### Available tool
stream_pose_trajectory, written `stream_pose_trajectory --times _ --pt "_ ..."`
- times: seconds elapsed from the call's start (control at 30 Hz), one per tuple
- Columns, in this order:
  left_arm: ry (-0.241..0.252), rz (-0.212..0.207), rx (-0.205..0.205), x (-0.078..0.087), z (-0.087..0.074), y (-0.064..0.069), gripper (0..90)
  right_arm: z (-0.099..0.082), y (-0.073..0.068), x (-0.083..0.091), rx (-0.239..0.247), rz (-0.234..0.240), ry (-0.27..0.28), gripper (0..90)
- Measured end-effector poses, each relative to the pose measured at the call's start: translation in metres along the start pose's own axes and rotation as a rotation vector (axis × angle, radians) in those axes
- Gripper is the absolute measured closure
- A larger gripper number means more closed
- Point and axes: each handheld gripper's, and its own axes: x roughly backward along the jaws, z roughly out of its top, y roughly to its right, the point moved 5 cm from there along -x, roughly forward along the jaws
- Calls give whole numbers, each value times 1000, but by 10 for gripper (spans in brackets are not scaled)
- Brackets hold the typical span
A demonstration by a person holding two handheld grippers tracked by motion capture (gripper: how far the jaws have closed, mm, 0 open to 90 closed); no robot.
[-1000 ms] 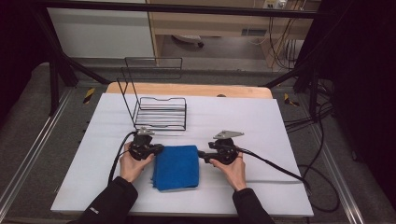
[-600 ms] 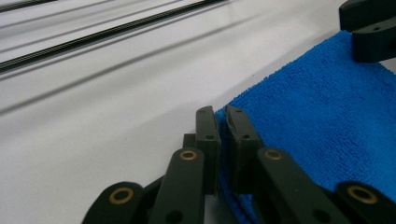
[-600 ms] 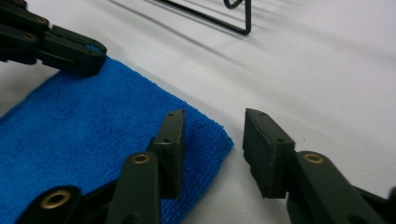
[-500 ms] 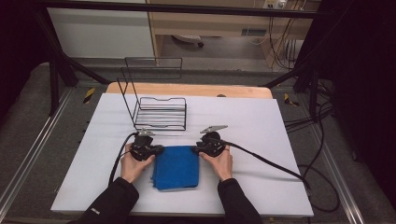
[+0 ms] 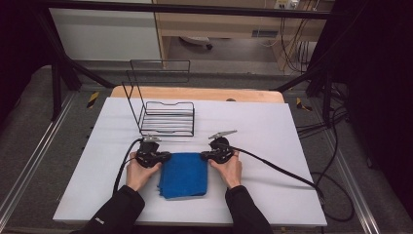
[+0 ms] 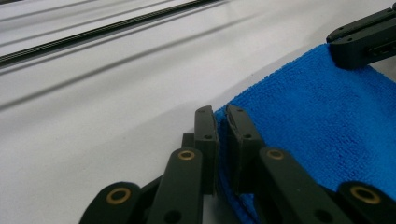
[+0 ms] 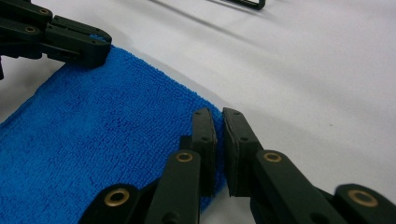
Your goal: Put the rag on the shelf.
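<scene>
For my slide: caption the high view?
Left hand-held gripper and right hand-held gripper pinch a folded blue cloth's far corners.

No legible text or labels

Folded blue cloth [image 5: 184, 174], flat on table [image 5: 272, 131]

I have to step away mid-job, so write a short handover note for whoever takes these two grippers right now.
Left gripper: shut on the far left corner of the blue cloth.
Right gripper: jaws have just closed on the far right corner.
Cloth: folded, flat on the white table, just in front of the wire rack, which holds nothing.
Done: both far corners gripped.
Left: lift and move the cloth, probably toward the rack.
</scene>
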Motion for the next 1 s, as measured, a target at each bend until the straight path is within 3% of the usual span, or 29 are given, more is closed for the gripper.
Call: stream_pose_trajectory --times 0.4,0.67,1.0 --pt "17 -6 -13 3 1 0 845 2 -1 4 -15 -8 29 856" --pt "85 -22 -11 20 7 3 844 11 -10 25 10 27 113 853" --pt "146 -49 -26 39 13 9 843 15 -18 42 24 45 162 852"
